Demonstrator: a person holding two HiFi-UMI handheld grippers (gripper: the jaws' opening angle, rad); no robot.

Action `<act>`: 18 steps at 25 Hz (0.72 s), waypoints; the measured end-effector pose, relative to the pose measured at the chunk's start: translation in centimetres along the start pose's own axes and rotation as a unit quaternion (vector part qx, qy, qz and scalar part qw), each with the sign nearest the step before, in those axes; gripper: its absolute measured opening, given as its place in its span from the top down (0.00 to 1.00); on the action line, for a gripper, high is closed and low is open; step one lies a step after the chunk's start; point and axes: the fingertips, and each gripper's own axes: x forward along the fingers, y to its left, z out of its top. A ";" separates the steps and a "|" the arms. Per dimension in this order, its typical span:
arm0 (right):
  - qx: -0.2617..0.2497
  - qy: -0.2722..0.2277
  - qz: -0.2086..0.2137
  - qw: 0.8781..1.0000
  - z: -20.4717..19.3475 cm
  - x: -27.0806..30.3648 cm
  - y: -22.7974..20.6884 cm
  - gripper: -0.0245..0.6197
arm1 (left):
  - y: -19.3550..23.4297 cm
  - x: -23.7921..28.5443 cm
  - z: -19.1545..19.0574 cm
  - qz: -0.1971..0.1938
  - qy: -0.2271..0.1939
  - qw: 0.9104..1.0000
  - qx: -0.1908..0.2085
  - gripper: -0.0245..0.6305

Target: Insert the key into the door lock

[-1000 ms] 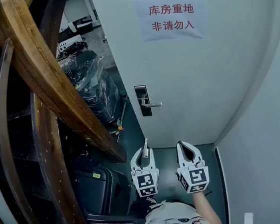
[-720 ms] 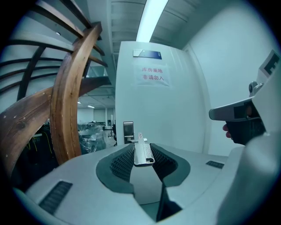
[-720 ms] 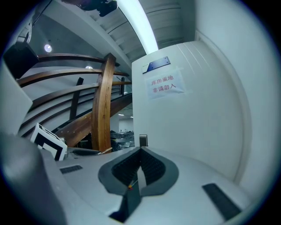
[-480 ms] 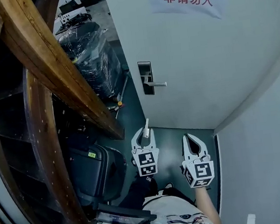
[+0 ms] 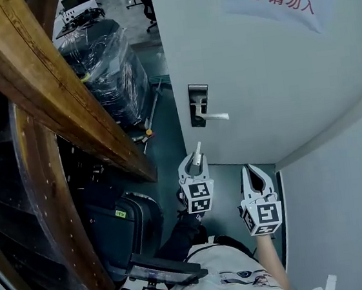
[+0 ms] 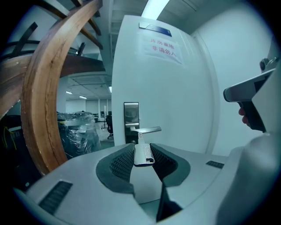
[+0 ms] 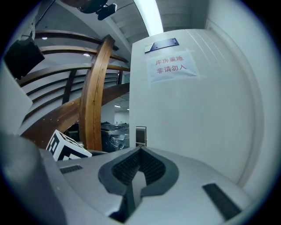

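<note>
While pinching the key in the left gripper, holds it well short of the lock in head view; shows that grip plainly only in left gripper view. Holds right gripper pressed together, empty.

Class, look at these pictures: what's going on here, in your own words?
A person, holding a claw in each hand, faces a white door. The left claw grips a key, aimed at the lock plate by the lever handle but not yet reaching it. The right claw is shut, empty, alongside.
</note>
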 end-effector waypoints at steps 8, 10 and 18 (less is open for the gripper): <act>-0.013 0.024 -0.004 1.000 -2.3 3.9 0.5 0.95 | 1.9 6.6 -2.4 -0.013 0.016 1.000 -0.015 0.78; -0.018 0.024 -0.006 1.000 -3.7 4.4 0.0 0.95 | 2.1 8.6 -3.2 -0.011 0.009 1.000 -0.018 0.78; -0.026 0.007 -0.013 1.000 -10.2 6.1 -2.6 0.95 | 2.8 15.2 -6.0 0.008 -0.015 1.000 -0.020 0.78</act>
